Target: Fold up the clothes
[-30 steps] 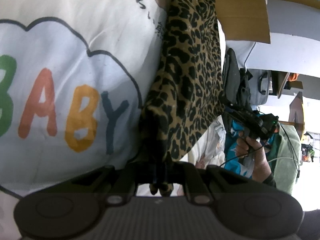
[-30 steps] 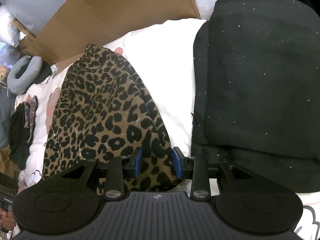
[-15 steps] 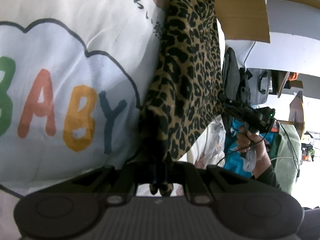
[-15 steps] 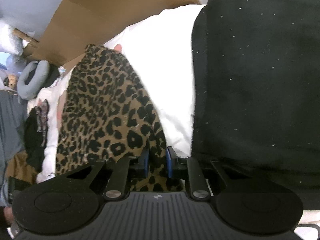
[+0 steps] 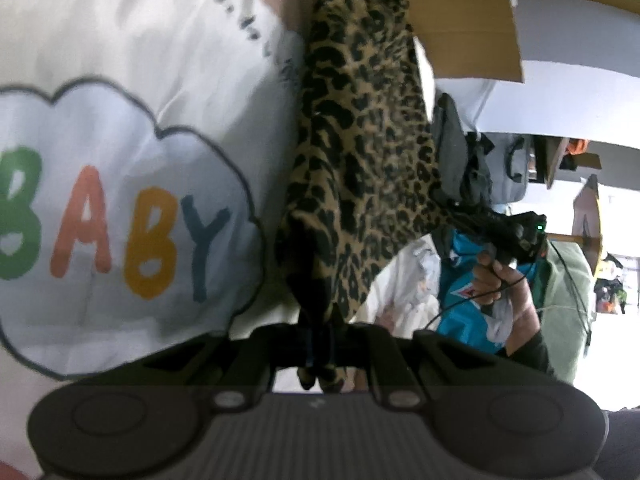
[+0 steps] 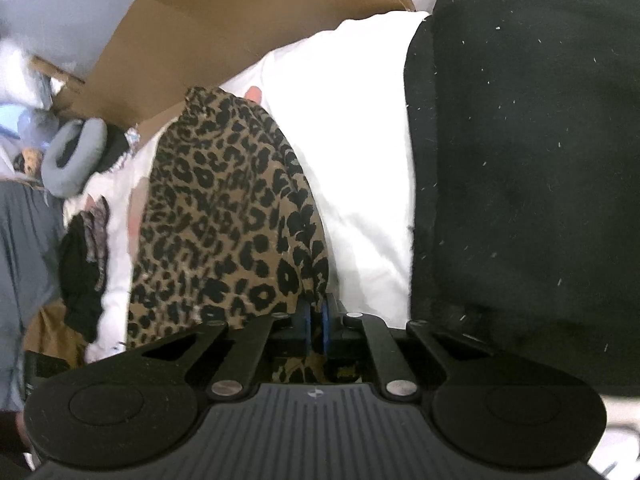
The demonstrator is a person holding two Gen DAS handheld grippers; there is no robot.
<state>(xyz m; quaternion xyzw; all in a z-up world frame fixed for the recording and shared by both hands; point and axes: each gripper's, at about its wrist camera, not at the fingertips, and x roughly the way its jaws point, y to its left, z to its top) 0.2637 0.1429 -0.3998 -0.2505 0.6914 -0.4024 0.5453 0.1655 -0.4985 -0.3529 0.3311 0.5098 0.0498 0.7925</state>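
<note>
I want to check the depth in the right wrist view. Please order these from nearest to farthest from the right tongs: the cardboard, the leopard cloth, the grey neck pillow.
1. Leopard cloth: pinched in the right tongs, spreading up and left.
2. Grey neck pillow: far left, beyond the cloth.
3. Cardboard: top, behind the white bedding.

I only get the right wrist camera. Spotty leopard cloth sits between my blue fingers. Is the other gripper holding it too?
Observer: Yes. The left gripper is shut on another corner of the leopard cloth.
Operator: What's beside the cloth over there?
Observer: A white quilt with a cloud outline and BABY in coloured letters.
Operator: Is my hand showing?
Observer: Yes. The left camera shows a hand wrapped around the handle of the right gripper, past the cloth's far edge.
</note>
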